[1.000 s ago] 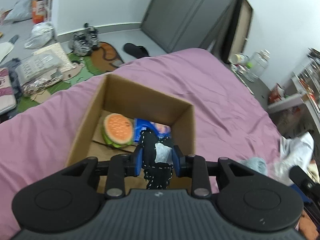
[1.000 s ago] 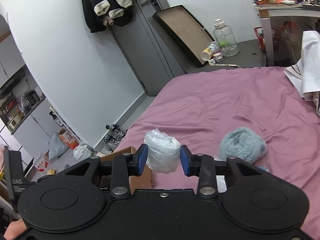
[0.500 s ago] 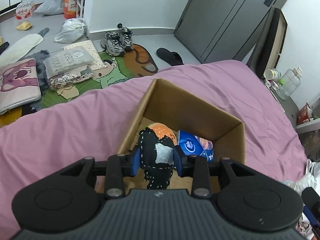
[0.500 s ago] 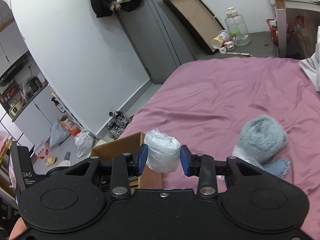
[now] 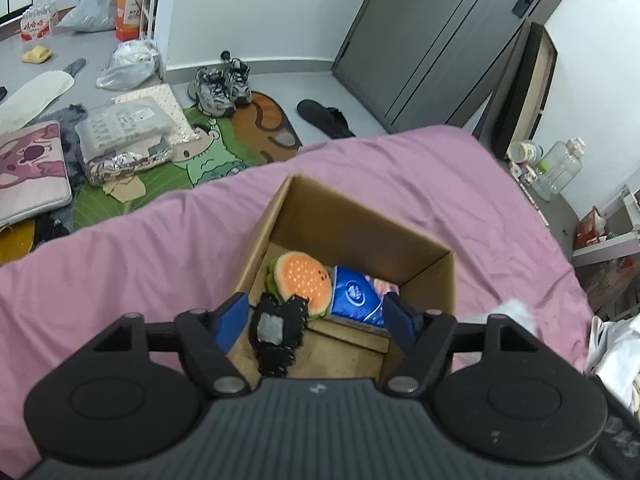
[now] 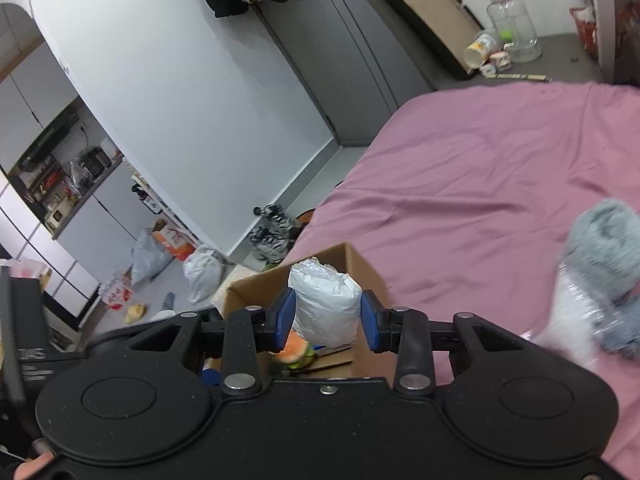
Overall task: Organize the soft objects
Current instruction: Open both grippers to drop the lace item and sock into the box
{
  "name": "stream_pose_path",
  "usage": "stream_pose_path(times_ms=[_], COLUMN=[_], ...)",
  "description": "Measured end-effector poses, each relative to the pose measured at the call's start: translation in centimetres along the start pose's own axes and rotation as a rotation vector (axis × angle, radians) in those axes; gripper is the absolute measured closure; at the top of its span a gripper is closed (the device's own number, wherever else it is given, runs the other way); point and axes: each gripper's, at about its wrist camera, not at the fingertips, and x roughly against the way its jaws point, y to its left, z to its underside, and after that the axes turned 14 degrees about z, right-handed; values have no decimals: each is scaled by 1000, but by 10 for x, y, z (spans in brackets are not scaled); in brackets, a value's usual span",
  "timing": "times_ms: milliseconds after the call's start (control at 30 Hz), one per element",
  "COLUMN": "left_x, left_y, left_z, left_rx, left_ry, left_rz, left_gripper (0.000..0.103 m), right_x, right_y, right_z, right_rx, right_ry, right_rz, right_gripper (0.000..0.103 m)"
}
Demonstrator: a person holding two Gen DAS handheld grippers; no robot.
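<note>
Left wrist view: a black toy (image 5: 280,334) with white stitching and a grey patch sits inside the box (image 5: 360,220), at its near side, between the pads of the left gripper (image 5: 316,320) but free of both. The jaws have just been opening and now stand wide, one blue pad just beside the toy, the other well apart from it. Deeper in the box lie a plush burger (image 5: 304,282) and, touching it, a blue tissue pack (image 5: 358,296). The box rests on a pink bedsheet (image 5: 120,260). Beyond the box, on the floor past the bed's edge, are a green cartoon mat (image 5: 208,160), a pair of sneakers (image 5: 222,88) and a black slipper (image 5: 326,118).

In the right wrist view the right gripper (image 6: 326,318) is clamped on a white wrapped bundle (image 6: 325,304), both blue pads pressing its sides. The bundle hangs above the box (image 6: 260,284), over its near corner, and the burger (image 6: 296,350) shows under it. Away from the box on the sheet (image 6: 460,208) lies a fluffy grey-blue piece (image 6: 604,240), blurred, with a clear plastic wrap (image 6: 568,320) against it.
</note>
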Motion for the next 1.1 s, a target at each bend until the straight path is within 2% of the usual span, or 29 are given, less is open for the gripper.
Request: stream_pose_path(times_ms=[100, 133, 167, 200, 367, 500, 633, 767, 867, 933, 1100], left_x=[8, 11, 13, 16, 24, 30, 32, 35, 41, 43, 51], left_y=[-3, -3, -2, -2, -3, -10, -21, -41, -53, -58, -72], left_z=[-2, -1, -2, -1, 2, 5, 8, 12, 16, 18, 24], left_rx=[-10, -11, -9, -6, 11, 6, -16, -67, -95, -104, -140], left_ry=[0, 3, 4, 2, -10, -23, 3, 60, 64, 77, 66], left_rz=[6, 2, -3, -10, -31, -5, 20, 29, 48, 61, 85], left_gripper=[27, 27, 26, 26, 22, 15, 8, 7, 7, 6, 0], right_x=[-6, -7, -7, -6, 1, 12, 25, 38, 52, 62, 78], right_y=[6, 7, 8, 7, -1, -11, -22, -31, -40, -48, -64], right_z=[2, 2, 3, 3, 1, -3, -5, -10, -20, -28, -39], right_rx=[-8, -10, -14, -16, -49, -53, -30, 9, 8, 0, 61], right_ry=[26, 35, 46, 51, 71, 83, 103, 127, 107, 85, 36], right_rz=[-46, -55, -55, -52, -28, 34, 92, 141, 136, 127, 157], right_gripper=[65, 61, 52, 50, 49, 49, 47, 46, 35, 33, 19])
